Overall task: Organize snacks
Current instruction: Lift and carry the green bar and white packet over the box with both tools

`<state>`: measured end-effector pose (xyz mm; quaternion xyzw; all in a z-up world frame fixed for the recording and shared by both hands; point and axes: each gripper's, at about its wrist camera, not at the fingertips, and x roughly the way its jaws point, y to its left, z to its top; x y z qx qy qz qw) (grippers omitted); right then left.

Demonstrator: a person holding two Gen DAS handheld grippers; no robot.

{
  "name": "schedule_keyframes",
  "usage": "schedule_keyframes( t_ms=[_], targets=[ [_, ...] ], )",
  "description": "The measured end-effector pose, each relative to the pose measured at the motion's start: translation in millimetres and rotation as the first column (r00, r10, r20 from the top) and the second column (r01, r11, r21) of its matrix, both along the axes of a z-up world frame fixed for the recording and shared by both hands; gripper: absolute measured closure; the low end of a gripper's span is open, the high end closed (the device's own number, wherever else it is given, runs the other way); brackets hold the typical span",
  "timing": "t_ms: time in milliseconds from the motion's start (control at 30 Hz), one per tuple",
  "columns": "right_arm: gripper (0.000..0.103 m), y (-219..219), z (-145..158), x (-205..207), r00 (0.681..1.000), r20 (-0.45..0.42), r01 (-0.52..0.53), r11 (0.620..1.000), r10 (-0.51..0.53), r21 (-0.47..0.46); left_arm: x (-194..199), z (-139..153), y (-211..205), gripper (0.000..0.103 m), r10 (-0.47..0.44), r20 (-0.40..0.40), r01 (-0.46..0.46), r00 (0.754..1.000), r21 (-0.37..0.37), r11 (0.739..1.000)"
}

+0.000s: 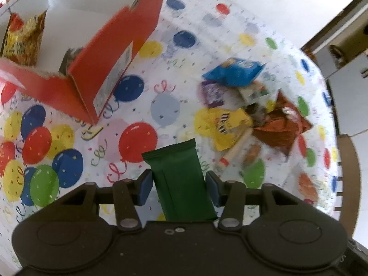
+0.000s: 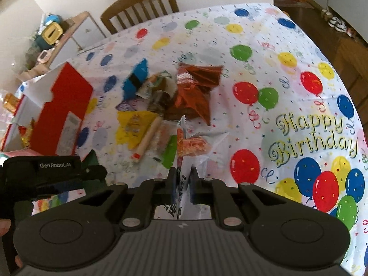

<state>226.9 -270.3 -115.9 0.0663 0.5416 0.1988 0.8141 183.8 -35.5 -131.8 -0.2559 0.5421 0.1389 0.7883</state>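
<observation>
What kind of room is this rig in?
Most likely a home dining area. A table under a "Happy Birthday" balloon tablecloth has a wooden slat-back chair pushed up to it. A low shelf of toys stands by the wall, and shoes line the wood floor.

Between the left gripper's blue, matt-looking pads sits a green bar wrapper — smooth foil-like film with a crimped, serrated top edge. The gripper body looks like matt black plastic with small metal pins at the pivots. Ahead and left of the fingers, the red box is smooth cardboard, its torn edge raw and fibrous. The tablecloth looks like thin printed plastic sheet. The right gripper pinches a clear, crinkly packet; beyond its fingertips lies a glossy red-brown foil bag — creased and reflective.
</observation>
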Motion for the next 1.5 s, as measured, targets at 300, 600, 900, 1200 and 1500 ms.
schedule_keyframes(
  t_ms=[300, 600, 900, 1200, 1500],
  targets=[
    [0.093, 30, 46, -2, 0.996, 0.061, -0.068, 0.997, 0.065, 0.044, -9, 54, 21, 0.055, -0.094, 0.132, 0.093, 0.987, 0.010, 0.996],
    [0.093, 97, 82, 0, 0.980, 0.139, -0.153, 0.986, 0.143, 0.068, -11, 103, 69, 0.055, -0.172, 0.226, 0.153, 0.959, 0.097, 0.983],
    [0.093, 180, 102, 2, 0.957, 0.206, -0.226, 0.970, 0.204, 0.087, -7, 126, 141, 0.055, -0.183, 0.233, 0.141, 0.955, 0.189, 0.972],
    [0.093, 256, 98, 10, 0.939, 0.233, -0.275, 0.959, 0.251, 0.073, 6, 118, 196, 0.055, -0.202, 0.199, 0.147, 0.959, 0.260, 0.954],
    [0.093, 315, 66, 20, 0.922, 0.223, -0.327, 0.945, 0.317, 0.008, 30, 87, 229, 0.055, -0.241, 0.134, 0.189, 0.961, 0.318, 0.929]
  ],
)
